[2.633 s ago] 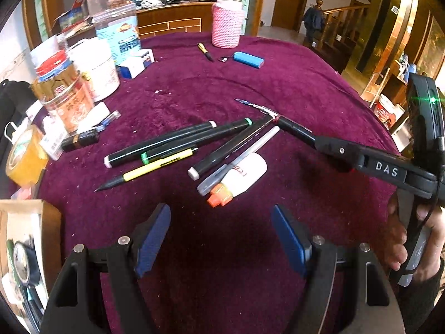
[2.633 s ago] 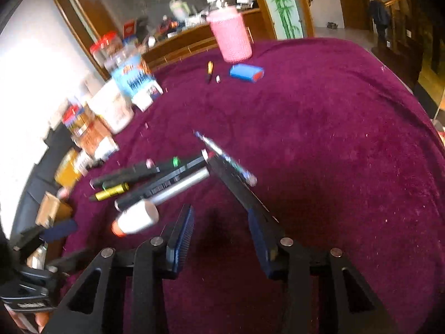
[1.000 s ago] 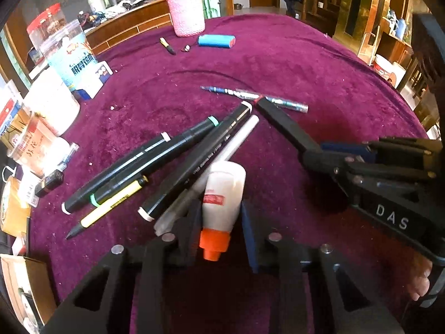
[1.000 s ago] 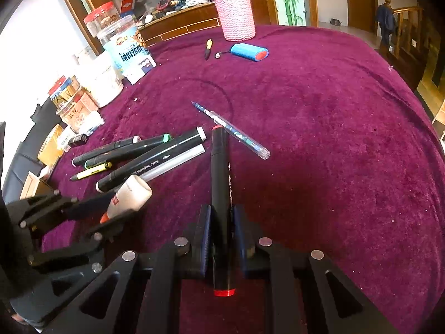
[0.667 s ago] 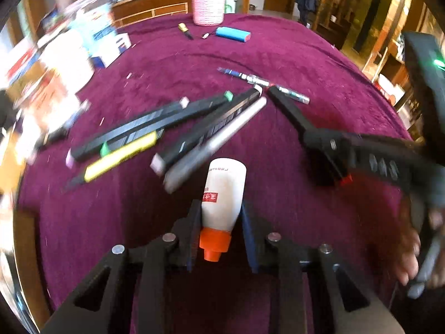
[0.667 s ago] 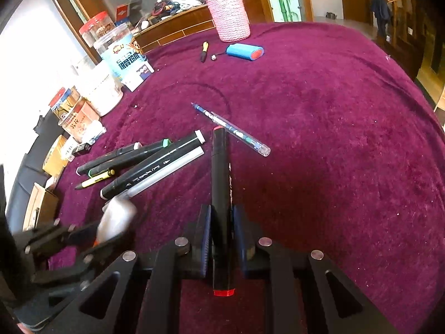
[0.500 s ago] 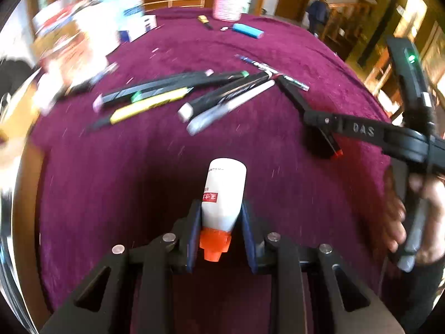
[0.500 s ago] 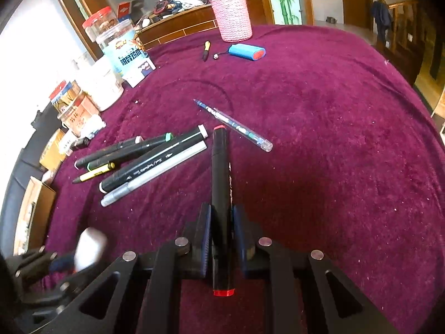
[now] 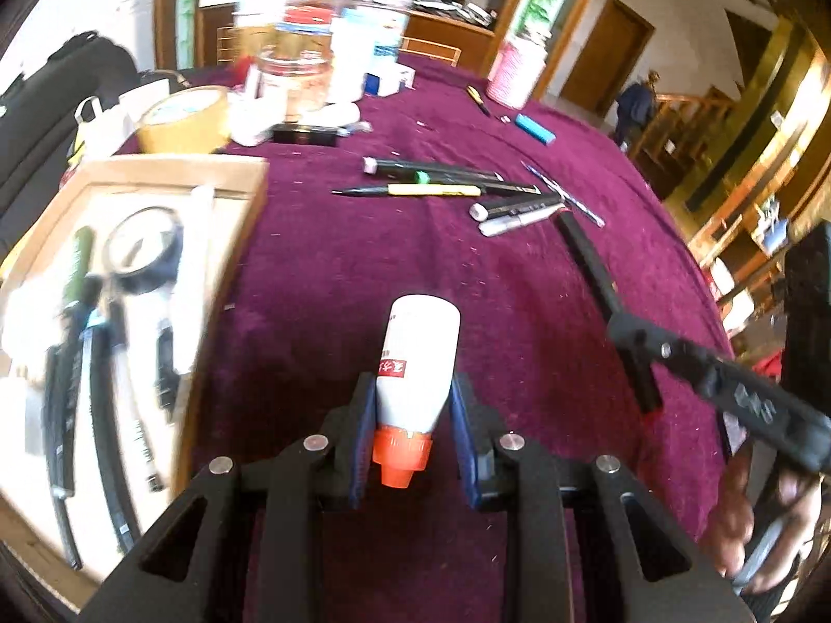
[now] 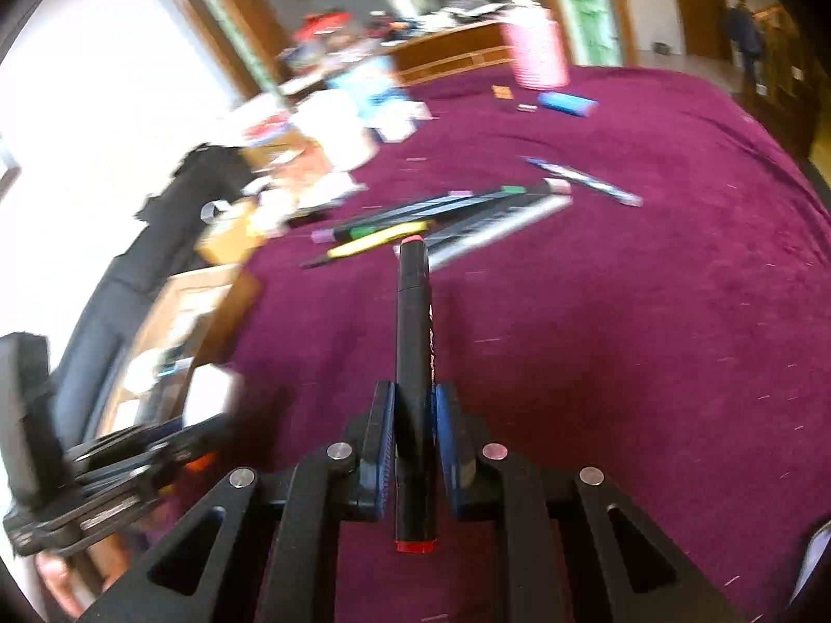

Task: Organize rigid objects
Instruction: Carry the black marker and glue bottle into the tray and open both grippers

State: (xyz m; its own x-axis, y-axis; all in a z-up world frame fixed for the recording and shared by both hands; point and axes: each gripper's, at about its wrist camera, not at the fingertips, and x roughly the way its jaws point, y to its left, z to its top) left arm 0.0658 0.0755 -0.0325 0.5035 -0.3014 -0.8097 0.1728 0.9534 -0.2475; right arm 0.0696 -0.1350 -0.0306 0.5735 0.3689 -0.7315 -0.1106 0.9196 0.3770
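My left gripper [image 9: 413, 415] is shut on a white glue bottle [image 9: 418, 358] with an orange cap, held above the purple cloth. To its left lies an open cardboard box [image 9: 156, 176] holding pens and a round gauge. My right gripper [image 10: 413, 425] is shut on a black marker [image 10: 413, 342] with red ends; it also shows at the right of the left wrist view [image 9: 597, 280]. Several pens and markers [image 9: 452, 189] lie in a row further back on the cloth. The box appears blurred at the left of the right wrist view [image 10: 197, 301].
A tape roll [image 9: 182, 122], jars and containers [image 9: 311, 52] crowd the back left. A pink cup [image 9: 514, 72], a blue lighter [image 9: 535, 127] and a small pen lie at the back. The table edge drops off at the right.
Both grippers have swung left toward the cardboard box, carrying the glue bottle and the black marker away from the row of pens. The box has come into view.
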